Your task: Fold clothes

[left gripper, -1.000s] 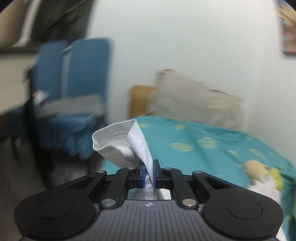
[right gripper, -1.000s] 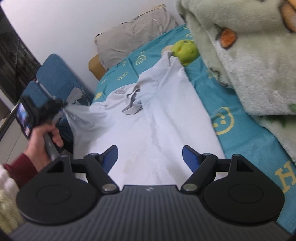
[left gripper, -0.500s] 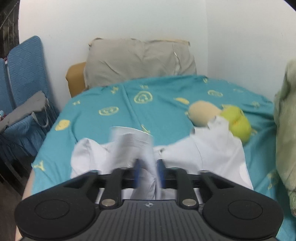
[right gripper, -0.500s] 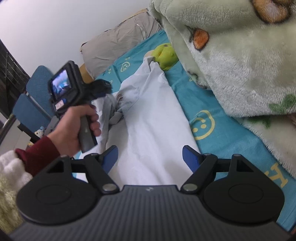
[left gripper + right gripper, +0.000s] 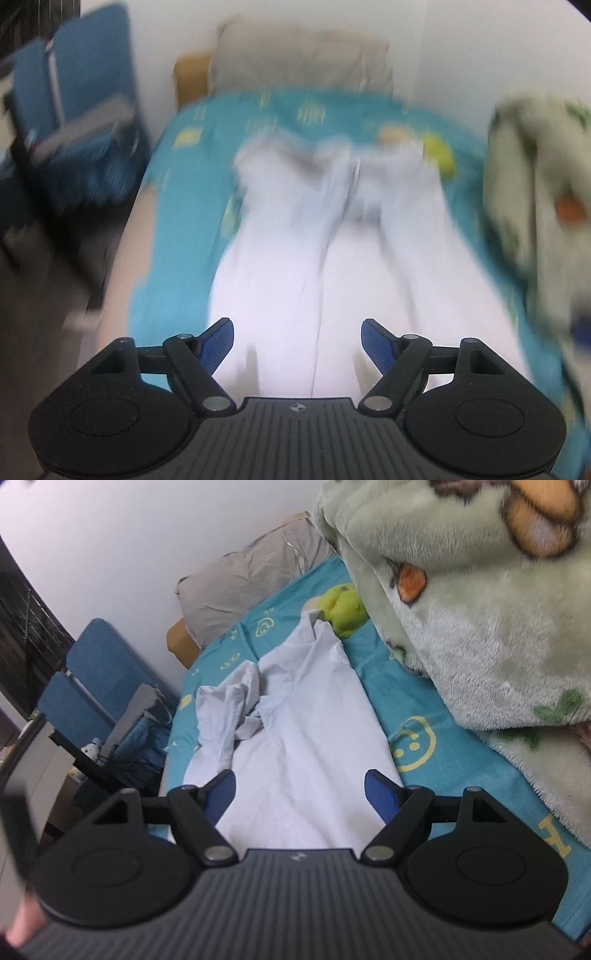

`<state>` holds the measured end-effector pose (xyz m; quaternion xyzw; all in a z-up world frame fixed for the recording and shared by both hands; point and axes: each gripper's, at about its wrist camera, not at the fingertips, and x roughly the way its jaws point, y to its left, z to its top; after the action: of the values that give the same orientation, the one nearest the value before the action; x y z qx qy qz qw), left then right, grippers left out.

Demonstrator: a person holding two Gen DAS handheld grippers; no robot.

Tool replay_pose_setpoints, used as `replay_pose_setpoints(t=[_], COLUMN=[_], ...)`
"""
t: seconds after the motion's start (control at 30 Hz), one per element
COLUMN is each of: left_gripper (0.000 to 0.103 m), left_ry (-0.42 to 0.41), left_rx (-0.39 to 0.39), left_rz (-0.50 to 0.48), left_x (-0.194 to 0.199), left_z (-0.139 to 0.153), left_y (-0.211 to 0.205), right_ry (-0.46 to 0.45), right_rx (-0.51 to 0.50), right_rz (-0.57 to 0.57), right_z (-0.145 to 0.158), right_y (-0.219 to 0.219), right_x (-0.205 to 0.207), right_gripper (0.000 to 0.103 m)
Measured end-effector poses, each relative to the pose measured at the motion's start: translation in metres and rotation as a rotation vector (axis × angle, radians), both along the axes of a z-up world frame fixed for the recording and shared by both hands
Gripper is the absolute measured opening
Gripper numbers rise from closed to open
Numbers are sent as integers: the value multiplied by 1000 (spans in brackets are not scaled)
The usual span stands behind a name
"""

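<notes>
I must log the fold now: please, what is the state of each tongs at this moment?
Left tongs: open, holding nothing, above the white cotton shirt.
Right tongs: open, holding nothing.

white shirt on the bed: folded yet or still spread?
Partly folded. The white shirt lies mostly flat on the teal sheet, one sleeve bunched inward over its body; neither open gripper holds it.

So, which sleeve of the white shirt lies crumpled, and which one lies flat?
On the white shirt, the sleeve nearer the blue chair is crumpled in twisted folds. The sleeve toward the green plush toy lies flat.
</notes>
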<state>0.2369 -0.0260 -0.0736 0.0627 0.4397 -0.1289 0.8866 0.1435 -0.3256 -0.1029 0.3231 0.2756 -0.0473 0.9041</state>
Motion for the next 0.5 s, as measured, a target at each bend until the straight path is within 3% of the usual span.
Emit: replay_pose_setpoints(t=[0.2, 0.4, 0.5], left_gripper=[71, 62, 39], left_ry=[183, 230, 221], left_rx=[75, 269, 300], left_rz=[8, -13, 4], left_x=[-85, -125, -129], left_z=[-12, -28, -31], left_y=[41, 39, 40], right_ry=[-22, -4, 8], right_rx=[-11, -5, -12], right_rz=[24, 69, 94], right_z=[17, 17, 16], right_y=[5, 7, 13], right_x=[-24, -41, -40], right_gripper=[79, 80, 80])
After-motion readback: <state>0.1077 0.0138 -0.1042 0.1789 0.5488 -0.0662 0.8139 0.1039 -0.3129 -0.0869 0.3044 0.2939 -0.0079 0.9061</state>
